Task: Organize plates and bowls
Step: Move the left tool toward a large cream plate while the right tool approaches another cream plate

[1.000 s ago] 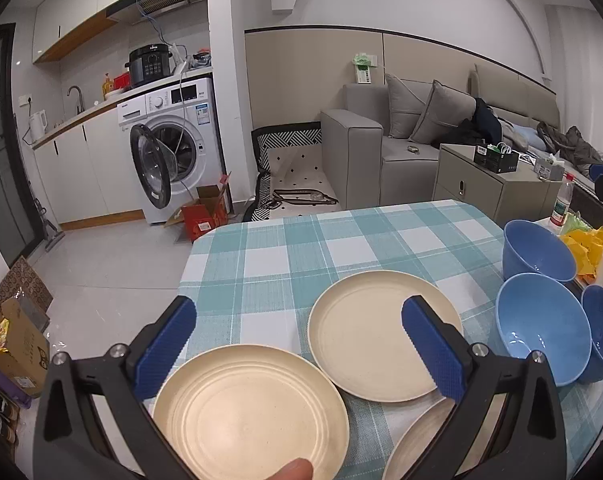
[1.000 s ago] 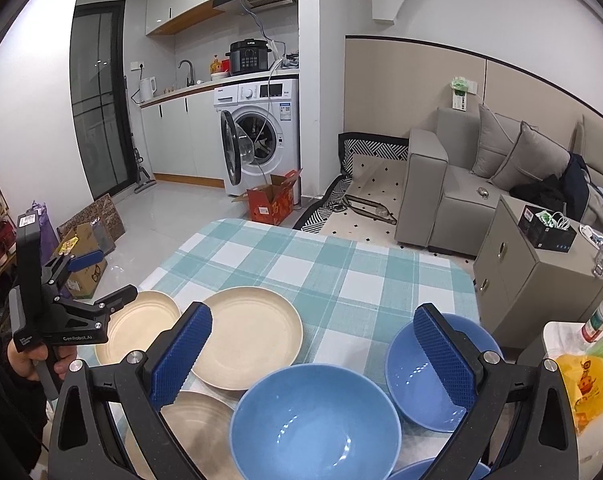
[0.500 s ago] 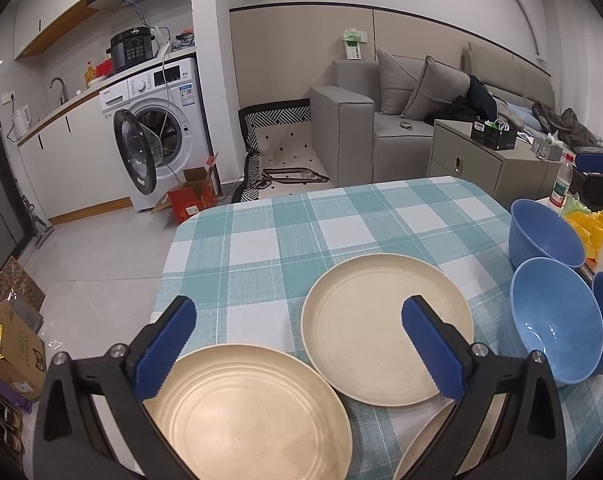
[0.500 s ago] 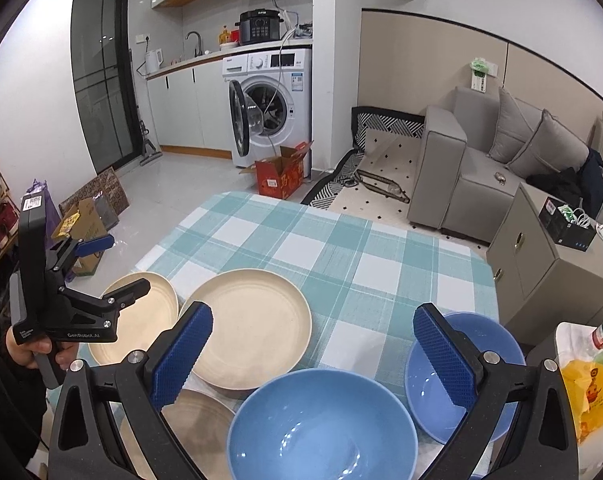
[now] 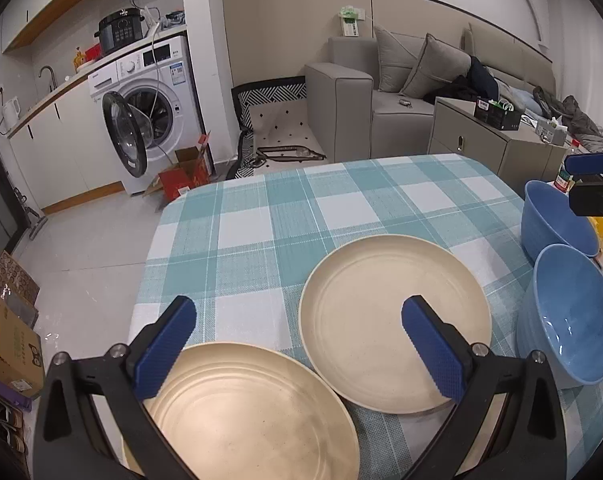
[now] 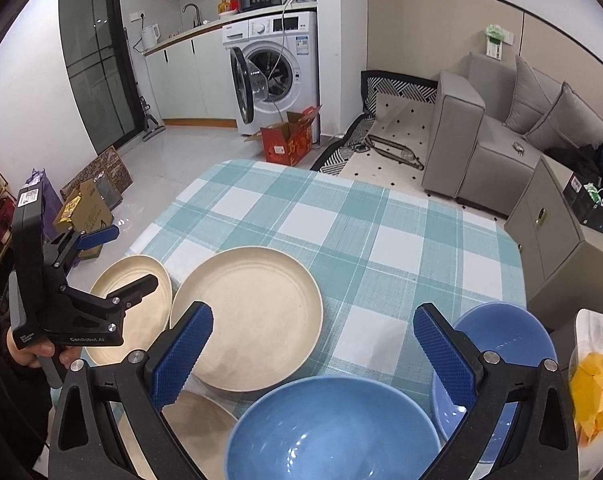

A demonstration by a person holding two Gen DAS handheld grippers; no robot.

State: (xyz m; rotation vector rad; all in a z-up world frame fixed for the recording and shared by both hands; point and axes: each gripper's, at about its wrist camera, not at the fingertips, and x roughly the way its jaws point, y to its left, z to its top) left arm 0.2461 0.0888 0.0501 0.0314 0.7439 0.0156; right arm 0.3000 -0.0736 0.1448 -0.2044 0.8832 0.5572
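Observation:
Three cream plates lie on the checked tablecloth. One plate (image 5: 393,320) (image 6: 253,312) sits in the middle, another (image 5: 253,412) (image 6: 129,304) at the near left corner, a third (image 6: 197,428) partly hidden under my right gripper. My left gripper (image 5: 297,344) hovers open over the two plates, holding nothing; the right wrist view shows it as a black tool (image 6: 97,276) in a hand. Blue bowls stand at the right: a near one (image 6: 333,432) (image 5: 573,320) and a far one (image 6: 501,344) (image 5: 549,216). My right gripper (image 6: 309,356) is open above the near bowl.
The table's far half (image 6: 341,220) shows only the teal checked cloth. A yellow bag (image 6: 593,392) and a bottle sit on a side surface at the right. Beyond the table are a washing machine (image 6: 277,64), a red box (image 6: 289,140), a grey sofa and a cabinet (image 5: 473,148).
Both grippers have moved forward and lower over the table, so plates and bowls look nearer. A fingertip at the left view's bottom edge is gone. Both stay open.

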